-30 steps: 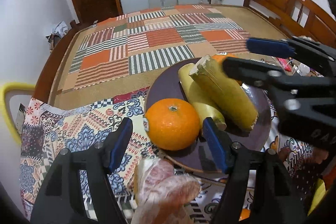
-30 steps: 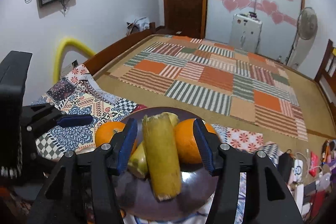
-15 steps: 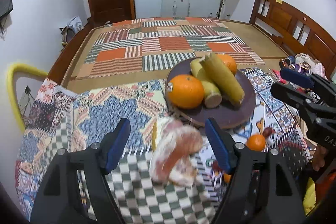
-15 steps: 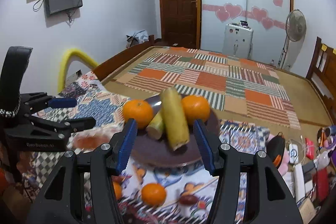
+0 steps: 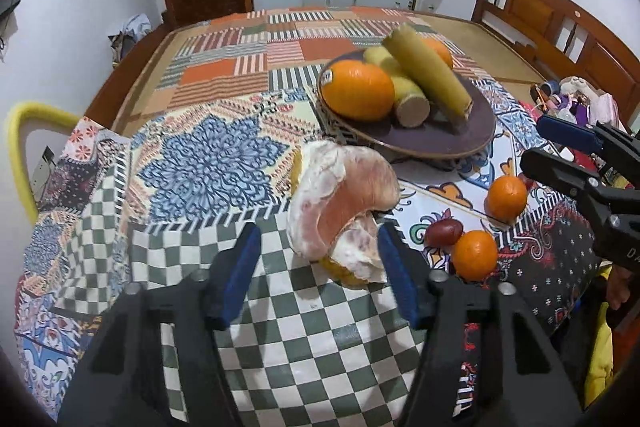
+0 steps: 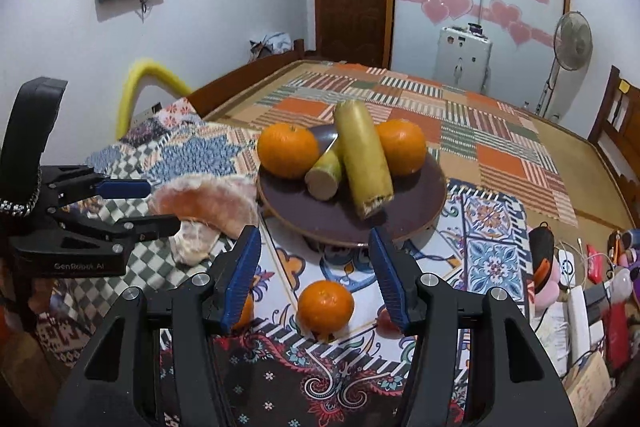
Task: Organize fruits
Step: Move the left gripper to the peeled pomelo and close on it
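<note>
A peeled pink pomelo piece [image 5: 344, 203] lies on the checked cloth between the fingers of my left gripper [image 5: 318, 239]. Its jaws are closing; the right pad is near the fruit and the left pad stands clear of it. A dark plate [image 5: 440, 143] behind holds two big oranges [image 5: 358, 89] and two yellow-green stalk pieces [image 5: 428, 75]. My right gripper [image 6: 314, 239] is open above a small orange [image 6: 326, 305] on the cloth, gripping nothing. A second small orange [image 5: 475, 254] and a dark red fruit [image 5: 443, 231] lie beside it. The pomelo piece [image 6: 208, 203] also shows in the right wrist view, inside the left gripper [image 6: 162, 207].
Patterned cloths cover the near surface, and a patchwork mat [image 5: 260, 55] stretches behind the plate. Clutter of small items [image 6: 580, 287] lines the right edge. A wooden headboard [image 5: 560, 23] stands at the right and a yellow padded rail [image 5: 24, 131] at the left.
Both grippers have drawn back from the plate toward the near edge. The pomelo piece now sits between the left fingers, which have narrowed. Small loose oranges have come into view.
</note>
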{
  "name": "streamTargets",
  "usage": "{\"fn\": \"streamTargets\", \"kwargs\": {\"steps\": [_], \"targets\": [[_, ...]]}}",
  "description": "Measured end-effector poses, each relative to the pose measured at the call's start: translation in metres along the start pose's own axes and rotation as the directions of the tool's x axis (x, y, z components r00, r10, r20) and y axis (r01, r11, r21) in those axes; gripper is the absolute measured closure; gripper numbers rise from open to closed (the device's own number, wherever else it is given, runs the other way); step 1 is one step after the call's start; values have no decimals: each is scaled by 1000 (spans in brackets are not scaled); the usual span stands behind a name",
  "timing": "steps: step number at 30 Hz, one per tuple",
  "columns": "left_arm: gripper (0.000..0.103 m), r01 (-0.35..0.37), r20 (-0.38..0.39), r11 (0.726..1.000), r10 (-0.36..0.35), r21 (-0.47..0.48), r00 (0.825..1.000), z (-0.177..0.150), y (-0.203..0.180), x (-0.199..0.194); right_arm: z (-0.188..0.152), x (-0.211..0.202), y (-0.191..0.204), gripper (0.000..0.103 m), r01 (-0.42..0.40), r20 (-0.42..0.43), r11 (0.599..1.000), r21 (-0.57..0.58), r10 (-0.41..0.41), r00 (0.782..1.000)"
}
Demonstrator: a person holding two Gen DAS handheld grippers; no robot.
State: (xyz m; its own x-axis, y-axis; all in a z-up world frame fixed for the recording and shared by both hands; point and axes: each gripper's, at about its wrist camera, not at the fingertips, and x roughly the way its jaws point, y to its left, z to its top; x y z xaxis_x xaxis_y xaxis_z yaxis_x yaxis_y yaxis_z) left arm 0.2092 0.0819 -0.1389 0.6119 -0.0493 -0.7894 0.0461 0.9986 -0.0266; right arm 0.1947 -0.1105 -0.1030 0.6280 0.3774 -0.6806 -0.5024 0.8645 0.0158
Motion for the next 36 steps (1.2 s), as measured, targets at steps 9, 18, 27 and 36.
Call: {"fn": "streamTargets", "kwargs": {"steps": [9, 18, 27, 36], "targets": [[80, 39, 16, 999, -38, -32, 999, 4, 6, 0, -3, 19, 11, 41, -35, -22, 999, -38, 34, 999], [87, 48, 45, 997, -51, 57, 998, 27, -24, -19, -4, 29, 26, 40, -79, -36, 994, -80, 77, 996], [88, 19, 73, 982, -33, 186, 997, 40, -71, -26, -24, 7, -9, 40, -29, -23, 999, -26, 28, 999], [91, 61, 79, 972, -81, 226, 994, 46, -97, -34, -27, -22, -47, 35, 8, -3, 998, 54, -8, 1000]]}}
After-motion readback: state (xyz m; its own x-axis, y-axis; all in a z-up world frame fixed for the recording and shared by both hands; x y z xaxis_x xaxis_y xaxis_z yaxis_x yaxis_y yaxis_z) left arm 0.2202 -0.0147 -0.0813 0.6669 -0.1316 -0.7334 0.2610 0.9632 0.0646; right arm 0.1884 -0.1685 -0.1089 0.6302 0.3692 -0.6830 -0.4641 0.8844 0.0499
